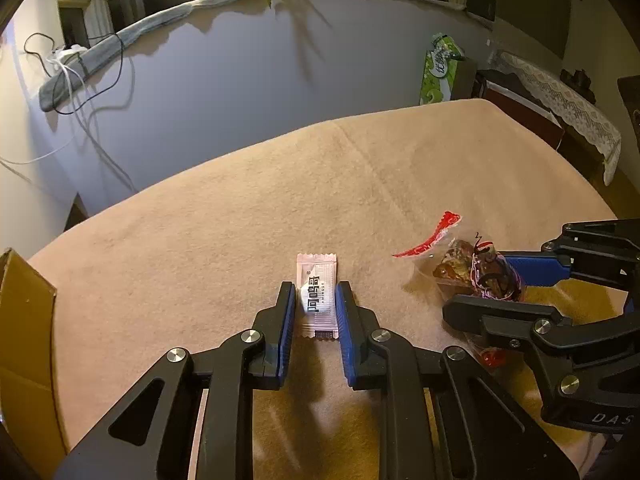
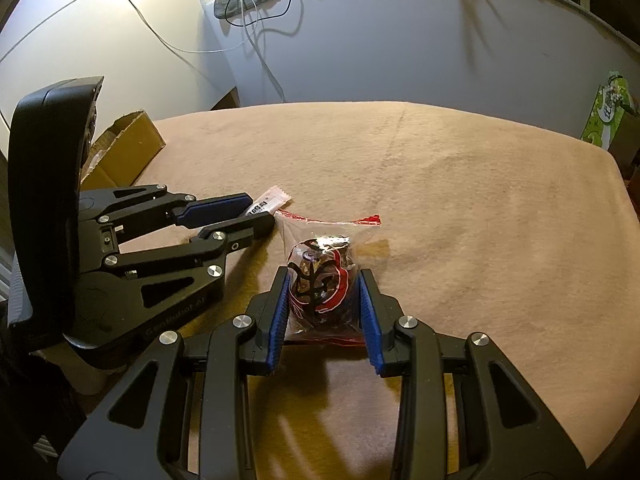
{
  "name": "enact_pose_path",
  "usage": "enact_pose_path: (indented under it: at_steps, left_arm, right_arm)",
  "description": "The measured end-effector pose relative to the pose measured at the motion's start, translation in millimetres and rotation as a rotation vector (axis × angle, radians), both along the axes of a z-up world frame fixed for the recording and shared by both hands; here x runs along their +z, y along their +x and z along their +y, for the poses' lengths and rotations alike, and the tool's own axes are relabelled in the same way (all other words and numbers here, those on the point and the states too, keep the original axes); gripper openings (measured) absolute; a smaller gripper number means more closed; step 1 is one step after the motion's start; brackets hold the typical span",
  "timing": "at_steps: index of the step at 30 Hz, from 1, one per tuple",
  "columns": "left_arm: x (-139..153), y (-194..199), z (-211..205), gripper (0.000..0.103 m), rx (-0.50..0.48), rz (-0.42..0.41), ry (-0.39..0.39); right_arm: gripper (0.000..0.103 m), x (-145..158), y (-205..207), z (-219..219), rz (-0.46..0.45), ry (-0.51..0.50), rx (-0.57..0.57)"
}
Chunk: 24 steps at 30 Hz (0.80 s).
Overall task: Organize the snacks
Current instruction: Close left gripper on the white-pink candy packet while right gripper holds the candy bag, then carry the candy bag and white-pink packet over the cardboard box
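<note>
A small white snack packet [image 1: 316, 270] with black print lies on the peach tablecloth [image 1: 200, 232]. My left gripper [image 1: 316, 286] is shut on it, with a blue pad against each long side. To its right lies a clear bag of brown snacks [image 1: 460, 264] with a red seal strip, and my right gripper [image 1: 480, 284] is shut on that bag. In the right wrist view the bag [image 2: 320, 256] sits between the right gripper's [image 2: 325, 276] blue pads, which press its sides. The left gripper [image 2: 262, 211] is at the left, with the white packet [image 2: 276, 198] sticking out past its tips.
An open cardboard box [image 2: 124, 148] stands at the table's left edge, also seen as the box [image 1: 24, 320] in the left wrist view. A green tissue pack [image 1: 438, 76] stands beyond the far right corner. Cables [image 2: 256, 20] hang along the wall behind.
</note>
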<state>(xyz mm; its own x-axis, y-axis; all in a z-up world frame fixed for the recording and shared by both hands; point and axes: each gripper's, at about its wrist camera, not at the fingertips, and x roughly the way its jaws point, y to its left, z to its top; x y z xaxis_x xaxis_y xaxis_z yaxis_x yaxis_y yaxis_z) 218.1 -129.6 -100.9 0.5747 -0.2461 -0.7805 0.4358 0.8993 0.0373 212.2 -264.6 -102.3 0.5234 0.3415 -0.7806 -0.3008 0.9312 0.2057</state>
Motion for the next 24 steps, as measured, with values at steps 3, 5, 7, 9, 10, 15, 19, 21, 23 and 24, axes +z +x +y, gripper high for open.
enact_pose_path:
  at_steps: [3,5,7,9,10,15,19,21,23,24]
  left_arm:
    - [4,0,7,0.018,0.023,-0.002,-0.025]
    - [9,-1,12,0.018,0.035,-0.007,-0.044]
    - [16,-4,18,0.018,0.046,-0.026,-0.057]
    - [24,-7,24,0.018,0.057,-0.048,-0.068]
    - [28,-10,27,0.018,0.063,-0.061,-0.072]
    - [45,-16,48,0.018,0.094,-0.098,-0.111]
    - [62,-22,70,0.018,0.125,-0.132,-0.143]
    - [70,-25,81,0.018,0.141,-0.149,-0.158]
    - [77,-28,96,0.018,0.162,-0.166,-0.172]
    - [79,-29,101,0.018,0.170,-0.175,-0.175]
  right_arm:
    - [0.034,5,1,3,-0.011,0.000,-0.004]
    - [0.034,7,1,3,-0.021,0.000,-0.005]
    - [0.034,11,1,4,-0.029,0.004,-0.008]
    - [0.034,14,1,5,-0.036,0.007,-0.008]
    - [0.034,17,2,8,-0.041,0.008,-0.008]
    - [0.034,25,3,22,-0.057,0.011,-0.001]
    - [0.034,35,5,43,-0.075,0.017,0.019]
    - [0.034,40,8,56,-0.086,0.023,0.031]
    - [0.034,46,11,71,-0.093,0.031,0.045]
    - [0.034,49,12,79,-0.098,0.034,0.054]
